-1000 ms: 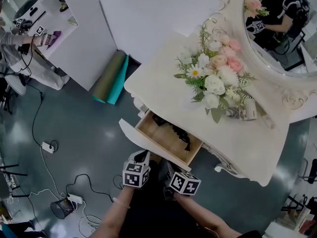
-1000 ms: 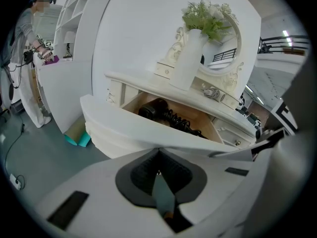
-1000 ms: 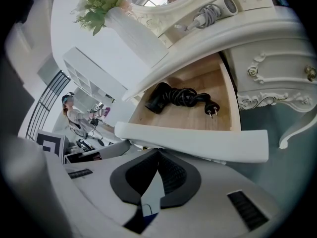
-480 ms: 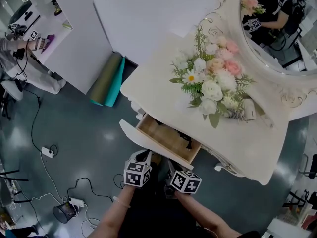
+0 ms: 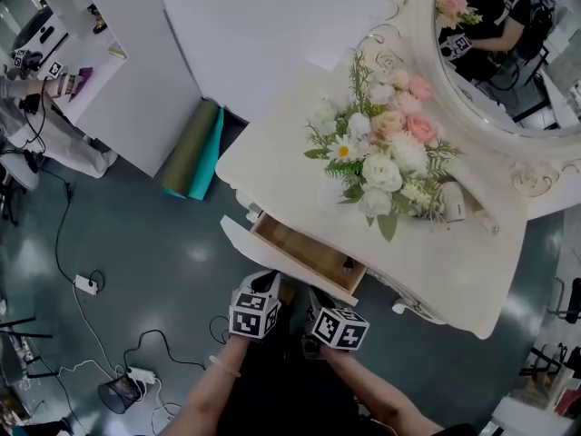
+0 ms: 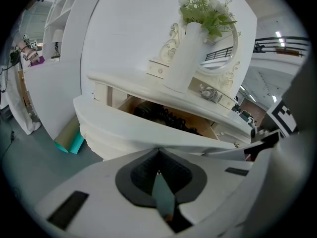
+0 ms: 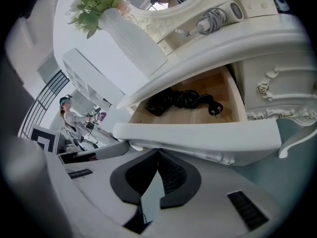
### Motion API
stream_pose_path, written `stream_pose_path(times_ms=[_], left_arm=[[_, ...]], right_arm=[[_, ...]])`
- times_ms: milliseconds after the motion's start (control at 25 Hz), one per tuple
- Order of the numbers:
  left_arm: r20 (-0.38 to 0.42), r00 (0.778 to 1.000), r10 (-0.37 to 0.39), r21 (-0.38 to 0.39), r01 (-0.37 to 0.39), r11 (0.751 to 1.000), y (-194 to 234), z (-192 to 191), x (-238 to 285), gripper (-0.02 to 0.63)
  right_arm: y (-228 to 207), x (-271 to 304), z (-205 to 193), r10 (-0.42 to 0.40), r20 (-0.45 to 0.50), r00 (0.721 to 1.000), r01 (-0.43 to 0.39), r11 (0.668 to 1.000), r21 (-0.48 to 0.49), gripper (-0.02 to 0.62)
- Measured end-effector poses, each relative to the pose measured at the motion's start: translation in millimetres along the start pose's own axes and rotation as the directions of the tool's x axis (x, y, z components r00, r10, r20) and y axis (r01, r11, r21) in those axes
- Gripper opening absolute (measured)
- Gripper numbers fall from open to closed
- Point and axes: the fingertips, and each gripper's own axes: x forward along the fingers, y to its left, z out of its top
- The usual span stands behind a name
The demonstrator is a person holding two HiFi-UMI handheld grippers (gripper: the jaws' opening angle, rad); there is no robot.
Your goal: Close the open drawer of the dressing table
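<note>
The white dressing table (image 5: 272,153) has its wooden drawer (image 5: 304,255) partly open, its curved white front (image 5: 238,242) facing me. A black cable (image 7: 182,99) lies coiled inside. My left gripper (image 5: 264,282) is shut, and its tips touch the drawer front (image 6: 148,130) in the left gripper view. My right gripper (image 5: 311,300) sits beside it, also shut, with its tips against the underside of the drawer front (image 7: 198,133). Neither gripper holds anything.
A vase of flowers (image 5: 377,148), a hair dryer (image 7: 218,15) and an oval mirror (image 5: 508,53) are on the table. Rolled green mats (image 5: 192,148) lean at its left. Cables and a power strip (image 5: 86,285) lie on the grey floor. A person (image 5: 36,116) sits far left.
The drawer has slid further into the table, so less of its inside shows. Both grippers have moved forward with the drawer front.
</note>
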Motion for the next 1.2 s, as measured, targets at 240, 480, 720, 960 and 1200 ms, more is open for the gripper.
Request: stream_pose_path(times_ms=[240,480,720,960,1200], left_arm=[[-0.001,1.000,-0.019,0.010,0.019,1.000,-3,11,11,0.019],[0.006,1.000,-0.030,-0.002,0.030,1.000,-6,23,22,0.018],[0.002,0.999,-0.046,0.017,0.045,0.999,-8,32,31,0.019],[0.006,0.999,-0.053,0.009,0.053,0.999,-9,38,38,0.019],[0.007,0.998,-0.058,0.014,0.058,0.998,-10,44,44,0.020]], right_arm=[[-5,7,13,-0.015,0.023,1.000,0.015,1.000,-0.007,0.029],[-11,11,27,-0.036,0.048,0.998,0.037,0.999,-0.018,0.029],[-15,16,39,-0.049,0.072,0.996,0.050,0.999,-0.017,0.029],[-18,18,47,-0.062,0.085,0.994,0.064,0.998,-0.020,0.029],[-22,20,55,-0.069,0.098,0.993,0.071,0.997,-0.016,0.029]])
